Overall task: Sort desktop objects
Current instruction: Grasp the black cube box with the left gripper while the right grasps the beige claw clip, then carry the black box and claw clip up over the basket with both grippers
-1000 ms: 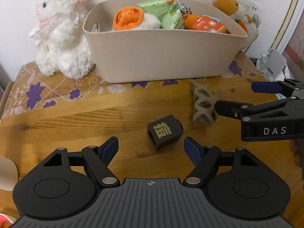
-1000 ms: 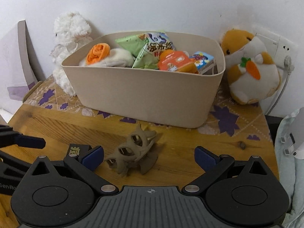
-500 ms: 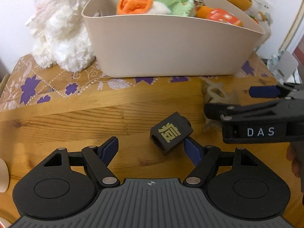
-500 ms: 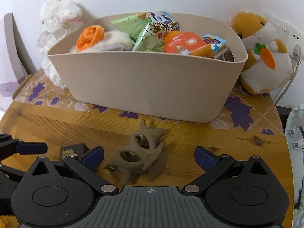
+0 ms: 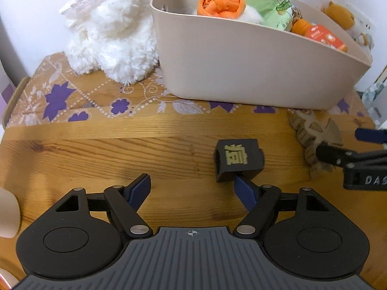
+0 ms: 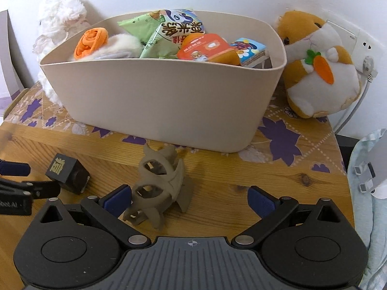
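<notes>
A black cube (image 5: 238,159) with a gold character lies on the wooden table, just past the right finger of my open left gripper (image 5: 192,189); it is not between the fingers. The same cube (image 6: 67,172) shows at the left of the right wrist view. A grey-brown openwork toy (image 6: 158,188) lies between the spread fingers of my open right gripper (image 6: 189,199), close against the left pad (image 6: 118,197). In the left wrist view this toy (image 5: 312,130) sits at the right, partly behind the right gripper. A beige bin (image 6: 167,96) full of snacks stands behind.
A white plush rabbit (image 5: 111,29) sits left of the bin (image 5: 241,62) and an orange hamster plush (image 6: 319,67) right of it, near a wall socket and cable. A patterned runner (image 5: 72,101) covers the table's back. Cloth and a grey stand (image 6: 372,169) lie off the right edge.
My left gripper swung left and closer, so the cube now lies off its right fingertip. My right gripper advanced, and the openwork toy is now between its fingers.
</notes>
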The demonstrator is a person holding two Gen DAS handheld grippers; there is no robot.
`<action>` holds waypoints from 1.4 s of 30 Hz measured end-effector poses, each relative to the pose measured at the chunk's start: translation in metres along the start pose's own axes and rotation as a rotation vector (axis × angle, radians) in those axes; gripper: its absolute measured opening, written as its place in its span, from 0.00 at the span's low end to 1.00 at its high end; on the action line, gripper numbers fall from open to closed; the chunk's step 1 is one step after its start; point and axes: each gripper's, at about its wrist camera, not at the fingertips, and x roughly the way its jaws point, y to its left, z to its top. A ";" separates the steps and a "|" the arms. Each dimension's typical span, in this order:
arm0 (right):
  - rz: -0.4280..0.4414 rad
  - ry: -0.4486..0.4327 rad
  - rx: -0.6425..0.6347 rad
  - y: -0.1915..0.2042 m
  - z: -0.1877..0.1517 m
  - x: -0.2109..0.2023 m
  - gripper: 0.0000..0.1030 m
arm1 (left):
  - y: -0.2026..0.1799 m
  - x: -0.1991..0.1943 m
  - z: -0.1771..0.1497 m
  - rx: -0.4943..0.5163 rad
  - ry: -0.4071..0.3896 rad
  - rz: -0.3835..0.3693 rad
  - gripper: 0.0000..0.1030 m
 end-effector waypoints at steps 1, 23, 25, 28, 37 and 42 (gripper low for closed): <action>0.001 -0.001 -0.003 0.000 0.000 0.000 1.00 | -0.001 -0.001 0.001 -0.006 0.005 -0.015 0.75; -0.024 -0.020 -0.160 0.028 -0.007 0.025 0.96 | -0.029 0.020 0.017 -0.041 0.014 0.036 0.75; -0.008 -0.028 -0.159 0.026 -0.006 0.025 0.92 | -0.031 0.020 0.016 -0.017 0.006 0.045 0.70; 0.008 -0.048 -0.179 0.026 -0.004 0.023 0.74 | -0.031 0.019 0.016 0.001 -0.004 0.057 0.55; 0.043 -0.050 -0.163 0.029 -0.007 0.015 0.46 | -0.026 0.015 0.012 0.007 -0.001 0.023 0.44; 0.069 -0.038 -0.132 0.020 -0.013 0.006 0.44 | -0.024 0.011 0.006 0.026 0.010 0.021 0.44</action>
